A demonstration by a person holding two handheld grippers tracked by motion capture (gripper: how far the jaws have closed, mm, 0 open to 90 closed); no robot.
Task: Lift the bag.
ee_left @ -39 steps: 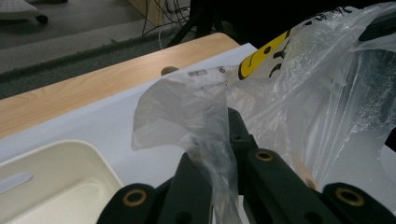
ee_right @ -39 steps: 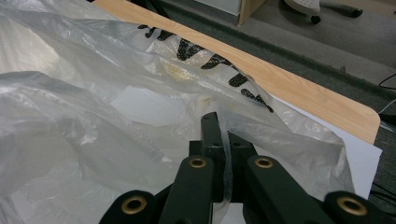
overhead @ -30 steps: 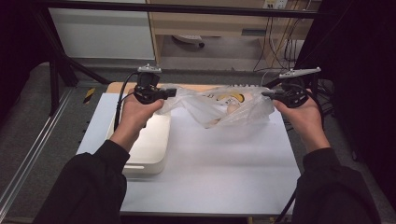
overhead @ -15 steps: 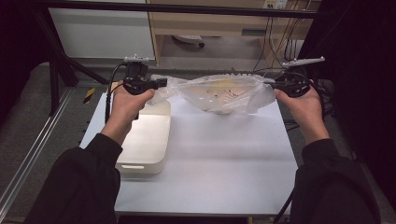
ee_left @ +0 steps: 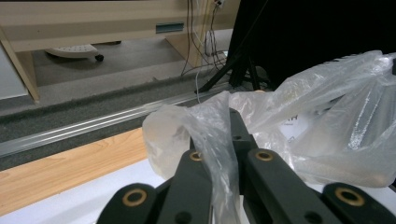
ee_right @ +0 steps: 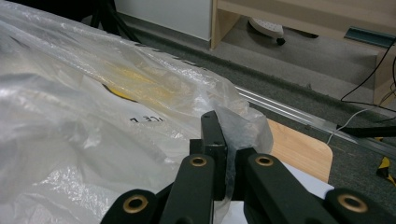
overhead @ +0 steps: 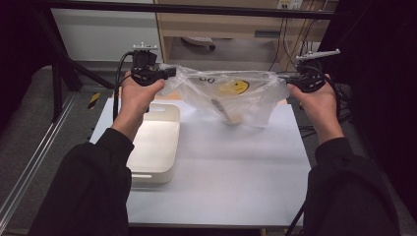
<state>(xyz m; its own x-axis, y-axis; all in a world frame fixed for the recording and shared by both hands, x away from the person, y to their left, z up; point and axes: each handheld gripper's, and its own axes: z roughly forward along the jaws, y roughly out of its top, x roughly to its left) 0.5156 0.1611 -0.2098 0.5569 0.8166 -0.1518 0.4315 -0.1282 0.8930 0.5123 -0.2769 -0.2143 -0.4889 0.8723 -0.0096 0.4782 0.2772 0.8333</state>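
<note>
A clear plastic bag [overhead: 223, 96] with a yellow smiley face and black lettering hangs stretched between both grippers above the white table [overhead: 221, 167]. A pale object [overhead: 231, 115] sags in its bottom. My left gripper [overhead: 169, 73] is shut on the bag's left edge; the film runs up between its black jaws in the left gripper view, where the bag [ee_left: 327, 135] spreads to the right. My right gripper [overhead: 287, 78] is shut on the bag's right edge, and in the right gripper view the bag [ee_right: 93, 116] spreads to the left of the pinched corner.
A white rectangular bin [overhead: 155, 142] sits on the table's left side, under my left forearm. A wooden board [ee_right: 299, 149] lies beyond the table's far edge. Past it are a metal rail [ee_left: 93, 126], grey carpet, cables and a wooden cabinet [overhead: 231, 24].
Both hands have risen and drawn apart, lifting the bag off the table and stretching it taut; the object inside now hangs low.
</note>
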